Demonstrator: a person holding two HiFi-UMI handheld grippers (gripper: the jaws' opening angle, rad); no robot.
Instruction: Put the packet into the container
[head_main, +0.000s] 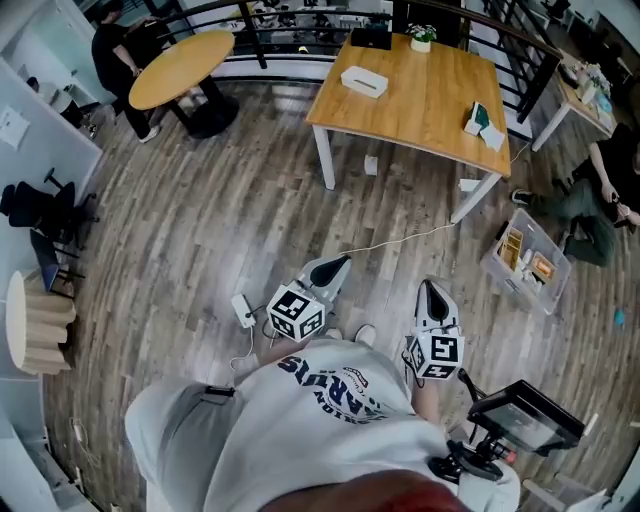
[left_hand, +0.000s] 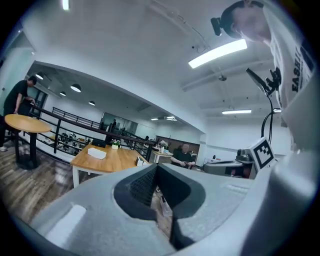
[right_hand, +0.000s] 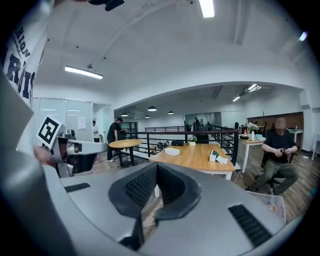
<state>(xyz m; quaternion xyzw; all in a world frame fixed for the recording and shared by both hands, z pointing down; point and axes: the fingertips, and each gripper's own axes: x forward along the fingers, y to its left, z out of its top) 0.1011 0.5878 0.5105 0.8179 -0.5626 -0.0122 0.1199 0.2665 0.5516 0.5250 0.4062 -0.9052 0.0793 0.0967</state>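
Observation:
My left gripper (head_main: 340, 262) and right gripper (head_main: 428, 286) are held close to my body and point level across the floor toward a square wooden table (head_main: 420, 100). Both are shut with nothing between the jaws, as the left gripper view (left_hand: 156, 167) and the right gripper view (right_hand: 156, 166) show. On the table lie a white box (head_main: 364, 81) and two small white-and-green packets (head_main: 482, 122), seen again in the right gripper view (right_hand: 216, 157). A clear plastic bin (head_main: 525, 262) with a few items inside stands on the floor right of the table.
A round wooden table (head_main: 180, 68) stands at the back left with a person (head_main: 120, 50) beside it. Another person (head_main: 590, 215) sits at the right near the bin. A power strip (head_main: 244, 310) and cable lie on the wood floor ahead. A small monitor rig (head_main: 520, 415) hangs at my right.

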